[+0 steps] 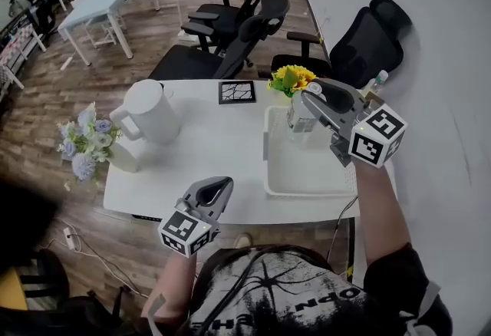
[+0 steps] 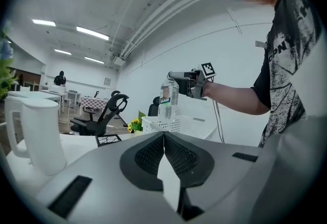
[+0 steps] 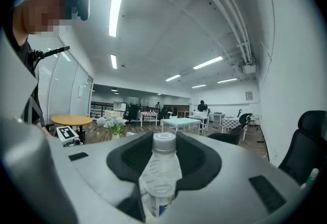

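Observation:
My right gripper (image 1: 305,106) is shut on a clear water bottle (image 1: 299,120) with a white cap, holding it upright above the far end of a white perforated basket (image 1: 272,166). In the right gripper view the bottle (image 3: 161,177) stands between the jaws, its cap uppermost. My left gripper (image 1: 221,189) hovers at the table's near edge, shut with nothing in it; in the left gripper view its jaws meet in a closed seam (image 2: 163,138). From there the bottle (image 2: 168,97) shows over the basket (image 2: 161,125).
A white pitcher (image 1: 149,113) stands at the left of the white table (image 1: 215,150), with pale flowers (image 1: 86,144) in a vase beside it. A black-and-white tile (image 1: 236,92) and yellow flowers (image 1: 291,80) sit at the far edge. Black office chairs (image 1: 230,28) stand behind.

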Demonstrator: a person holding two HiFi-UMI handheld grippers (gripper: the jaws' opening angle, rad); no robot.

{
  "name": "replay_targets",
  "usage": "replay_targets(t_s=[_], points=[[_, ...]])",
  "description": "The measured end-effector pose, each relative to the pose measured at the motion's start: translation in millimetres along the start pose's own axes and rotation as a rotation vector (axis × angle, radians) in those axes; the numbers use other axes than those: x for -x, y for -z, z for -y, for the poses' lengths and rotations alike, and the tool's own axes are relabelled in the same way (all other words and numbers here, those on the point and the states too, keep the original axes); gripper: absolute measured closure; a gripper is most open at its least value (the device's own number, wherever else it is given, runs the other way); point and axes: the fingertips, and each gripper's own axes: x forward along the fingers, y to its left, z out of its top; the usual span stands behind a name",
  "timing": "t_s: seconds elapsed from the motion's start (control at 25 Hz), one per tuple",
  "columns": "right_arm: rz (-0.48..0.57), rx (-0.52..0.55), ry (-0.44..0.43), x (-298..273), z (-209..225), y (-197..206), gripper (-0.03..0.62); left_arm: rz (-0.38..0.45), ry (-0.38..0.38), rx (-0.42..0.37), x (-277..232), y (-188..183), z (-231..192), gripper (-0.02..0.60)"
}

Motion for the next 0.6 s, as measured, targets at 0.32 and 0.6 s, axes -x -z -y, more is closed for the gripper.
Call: replay_targets(t_s=[0.32,0.6], points=[[0.043,0.017,-0.142,-49.6,-48.4,-30.5,0.439,0.017,-0.097,0.004,35.8,-2.7,-18.1,0.571],[0.045,0.016,-0.256,-94.8,-94.7,-30.8,0.439,0.029,-0.182,0.024,68.2,6.3,-38.4,0.571]])
